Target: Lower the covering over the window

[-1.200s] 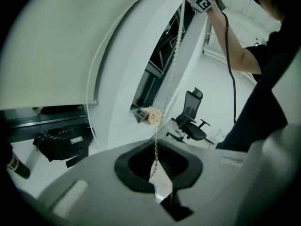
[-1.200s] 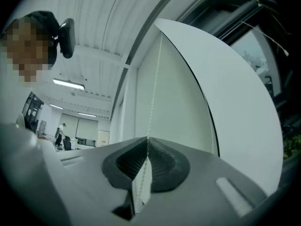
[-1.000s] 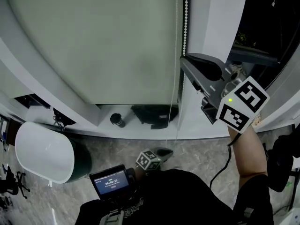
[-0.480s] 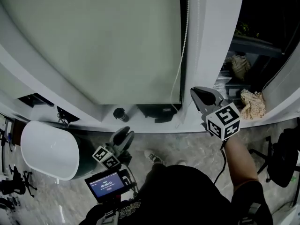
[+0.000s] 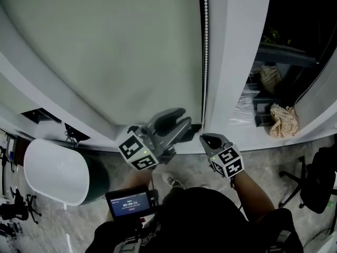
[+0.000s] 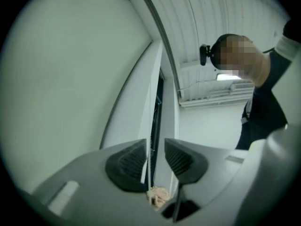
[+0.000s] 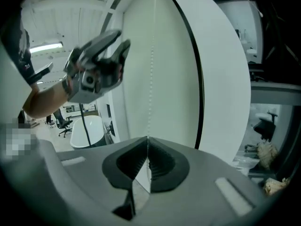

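A pale roller blind (image 5: 105, 46) covers the window nearly down to the sill. Its white bead chain (image 5: 205, 46) hangs along the blind's right edge. My right gripper (image 5: 206, 138) is low, in front of the sill, and is shut on the chain; the chain (image 7: 151, 69) runs straight up from the closed tips (image 7: 147, 139). My left gripper (image 5: 183, 117) is raised just left of the chain, a little above the right one. Its jaws (image 6: 155, 142) have just been closing but still stand apart. A thin cord (image 6: 145, 168) shows in the gap, and the pads are not pressing on it.
A white bathtub (image 5: 52, 170) stands at the lower left. Right of the white window frame (image 5: 237, 62) is a dark opening with a crumpled cloth (image 5: 281, 120) on a ledge. A small lit screen (image 5: 129, 203) is at my chest, and a black office chair (image 5: 318, 183) is at the far right.
The left gripper rose from near the floor to the chain and opened. The right gripper came down along the frame to sill height, still shut on the chain.
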